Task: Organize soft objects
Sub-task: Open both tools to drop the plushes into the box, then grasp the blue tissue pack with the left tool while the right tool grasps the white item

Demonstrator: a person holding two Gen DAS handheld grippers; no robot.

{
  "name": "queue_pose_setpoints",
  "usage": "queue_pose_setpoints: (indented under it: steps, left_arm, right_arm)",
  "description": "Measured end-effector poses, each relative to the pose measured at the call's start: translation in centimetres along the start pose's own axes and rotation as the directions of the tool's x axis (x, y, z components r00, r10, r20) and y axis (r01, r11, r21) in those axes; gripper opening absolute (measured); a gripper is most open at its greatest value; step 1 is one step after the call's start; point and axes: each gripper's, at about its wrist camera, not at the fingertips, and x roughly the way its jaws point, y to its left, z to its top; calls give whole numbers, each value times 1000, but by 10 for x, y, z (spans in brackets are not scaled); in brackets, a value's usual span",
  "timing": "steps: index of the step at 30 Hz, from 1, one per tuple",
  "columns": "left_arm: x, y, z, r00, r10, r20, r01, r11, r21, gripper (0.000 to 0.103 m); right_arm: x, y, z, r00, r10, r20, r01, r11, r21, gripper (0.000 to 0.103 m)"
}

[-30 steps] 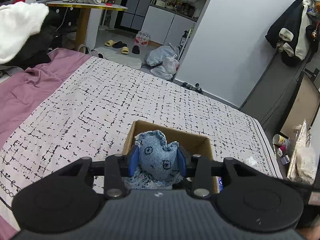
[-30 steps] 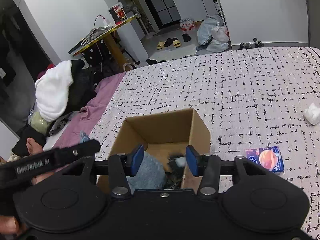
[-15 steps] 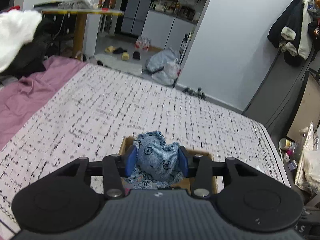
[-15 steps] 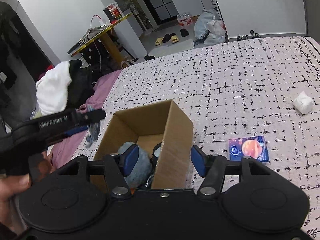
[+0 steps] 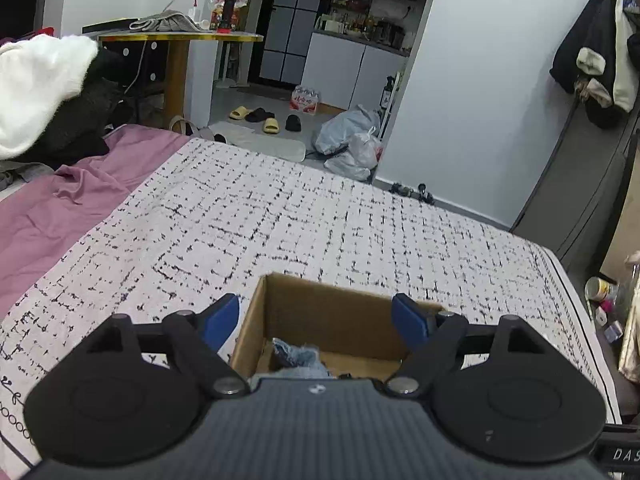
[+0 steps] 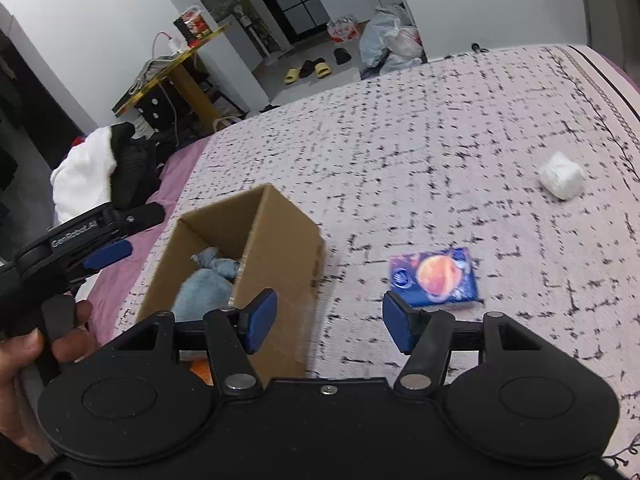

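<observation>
Left gripper (image 5: 316, 316) hangs spread wide & empty over cardboard box (image 5: 320, 312); denim plush (image 5: 298, 356) lies inside, so drop-off looks done.

Right-wrist view: right gripper (image 6: 330, 320) also unclenched, empty, beside box. Tissue pack (image 6: 434, 277) just right of box, white wad (image 6: 561, 175) further right. Prob next: grab pack.

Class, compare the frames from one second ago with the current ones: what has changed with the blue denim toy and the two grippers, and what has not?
The left gripper opened and let go of the denim toy, which now lies inside the cardboard box. The right gripper, open throughout, swung right, off the box toward the blue packet. Box, packet and white wad stayed put on the bed.
</observation>
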Motion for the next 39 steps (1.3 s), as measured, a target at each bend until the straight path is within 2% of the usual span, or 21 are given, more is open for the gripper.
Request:
queue_pose_setpoints:
  steps: [14, 17, 22, 24, 27, 30, 33, 37, 39]
  left_arm:
    - [-10, -49, -17, 997, -29, -65, 35, 995, 94, 82]
    - [-10, -62, -21, 996, -30, -86, 39, 994, 106, 82]
    - [-12, -84, -25, 995, -13, -100, 25, 992, 121, 82]
    - [-12, -94, -25, 994, -4, -108, 17, 993, 119, 82]
    - [-14, -110, -26, 994, -5, -113, 17, 994, 108, 82]
    - [-13, -124, -27, 992, -17, -126, 29, 995, 91, 82]
    - [-10, -136, -28, 988, -17, -156, 26, 998, 57, 90]
    - [-4, -156, -33, 983, -4, -186, 16, 998, 59, 91]
    - [0, -165, -36, 980, -4, -201, 14, 999, 48, 92]
  right_arm:
    - [-14, -43, 2, 1000, -16, 17, 16, 999, 39, 65]
    - [-16, -50, 5, 999, -27, 20, 27, 1000, 12, 69]
    - [-23, -68, 16, 999, -20, 28, 20, 1000, -16, 84]
    - [-26, -78, 25, 999, -20, 31, 20, 1000, -17, 91]
    - [-32, -96, 41, 999, -3, 36, 4, 1000, -4, 93]
    - [-35, -111, 55, 999, -15, 33, 16, 1000, -12, 99]
    - [-33, -123, 67, 1000, -20, 4, 20, 1000, -24, 103]
    - [-27, -137, 78, 999, 19, -37, -21, 999, -47, 103]
    - [-23, -141, 82, 999, -4, -40, 1, 998, -64, 103]
